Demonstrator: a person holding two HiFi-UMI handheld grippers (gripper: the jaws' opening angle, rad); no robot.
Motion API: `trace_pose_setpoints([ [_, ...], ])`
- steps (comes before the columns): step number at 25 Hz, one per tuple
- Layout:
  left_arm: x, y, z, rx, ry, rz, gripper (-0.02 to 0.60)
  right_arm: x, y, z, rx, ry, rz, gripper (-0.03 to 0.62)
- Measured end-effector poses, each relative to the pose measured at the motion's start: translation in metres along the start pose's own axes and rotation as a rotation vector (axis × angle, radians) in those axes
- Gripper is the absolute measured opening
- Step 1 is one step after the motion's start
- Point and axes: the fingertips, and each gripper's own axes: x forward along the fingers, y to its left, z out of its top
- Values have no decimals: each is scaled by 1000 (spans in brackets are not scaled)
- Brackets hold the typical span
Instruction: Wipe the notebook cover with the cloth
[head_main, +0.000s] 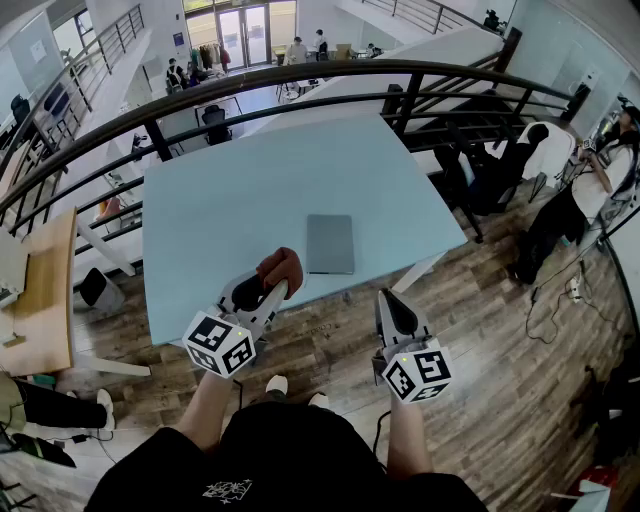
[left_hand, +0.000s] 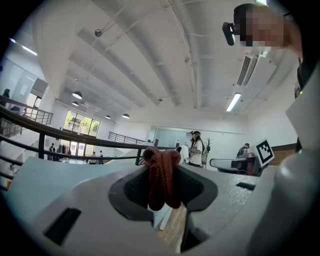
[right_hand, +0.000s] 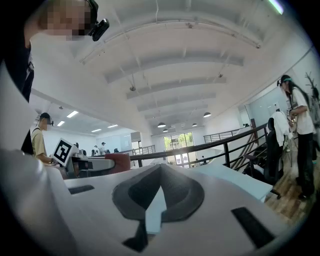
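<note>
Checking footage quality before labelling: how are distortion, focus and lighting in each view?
Head view: fisheye bends the railing; notebook sharp, even daylight. Left gripper view: dark circular vignette, cloth crisp between the jaws. Right gripper view: same vignette, close jaws slightly soft.

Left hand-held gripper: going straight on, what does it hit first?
Likely nothing near. The left hand-held gripper, shut on the cloth, points level over the table, above the notebook; the railing is next. Depth unclear.

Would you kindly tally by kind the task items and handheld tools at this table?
Notebook: 1
Cloth: 1
Tools: 2, the left tool shut on the cloth, the right tool shut and empty
Total: 4
</note>
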Motion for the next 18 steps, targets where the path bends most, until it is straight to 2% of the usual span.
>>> trace_pose_setpoints([
  [9,3,-13,-3,8,4,-12,123,-5,-6,-1,-7,9,-3,3],
  [14,5,-9,-3,-4,12,-21,123,-1,-3,-2,39,-1,17,3],
  [18,7,2,-4,2,19,-39,123,9,-1,-3,49,0,0,3],
])
